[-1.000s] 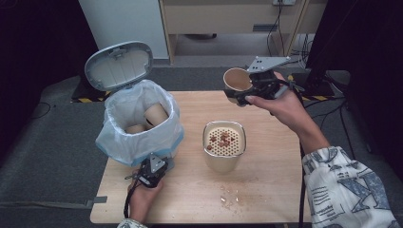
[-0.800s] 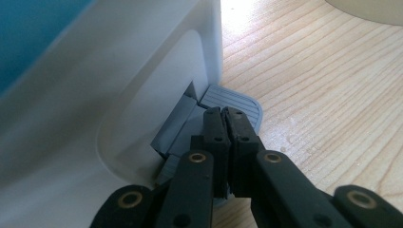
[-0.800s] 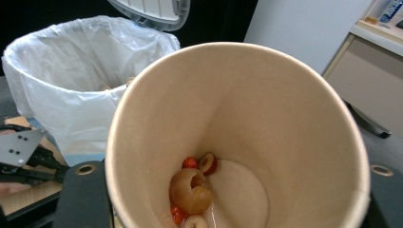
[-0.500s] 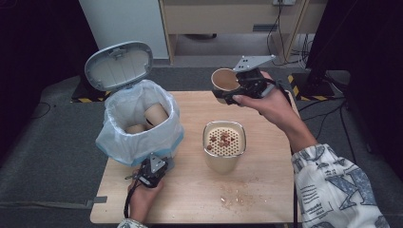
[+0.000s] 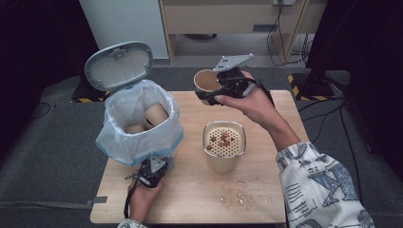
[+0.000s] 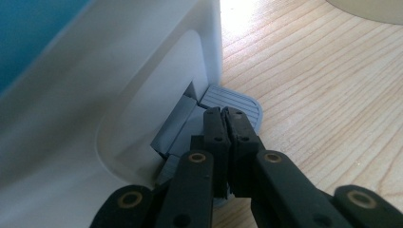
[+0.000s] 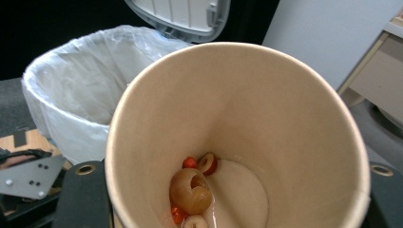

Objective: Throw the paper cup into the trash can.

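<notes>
Paper cup: I had the paper cup (image 5: pixel 206 81) up in the air above the worktop's far edge, about mid-way along it, tipped on its side with its mouth turned toward the bin.
Cup contents: in the right gripper view the paper cup (image 7: pixel 237 137) held a few scraps (image 7: pixel 192 190) at the bottom, one pale and curled, the others small and red; I could not tell what they were, and the cup's lower rim was cut off by the frame.
Right gripper: my right gripper (image 5: pixel 223 92) pinched the cup between its fingers; the cup's wall hid the pads, and in its own view I saw just the black jaw bodies either side of the cup.
Bin: the pedal bin (image 5: pixel 138 126) stood at the worktop's near-left part with its lid (image 5: pixel 119 64) up and a pale bag (image 5: pixel 164 137) folded over the rim; two more cups (image 5: pixel 154 114) lay inside, partly sunk below the bag's edge.
Left gripper: my left gripper (image 5: pixel 151 172) sat low at the bin's foot near the worktop's front edge; its own view showed the fingers (image 6: pixel 216 130) pressed together, empty, tips resting on the grey pedal (image 6: pixel 240 102).
Strainer pot: a beige pot (image 5: pixel 224 147) with a perforated insert stood mid-worktop, brown bits lying on the holes.
Crumbs: pale specks (image 5: pixel 240 194) lay near the front edge, too small to make out.
</notes>
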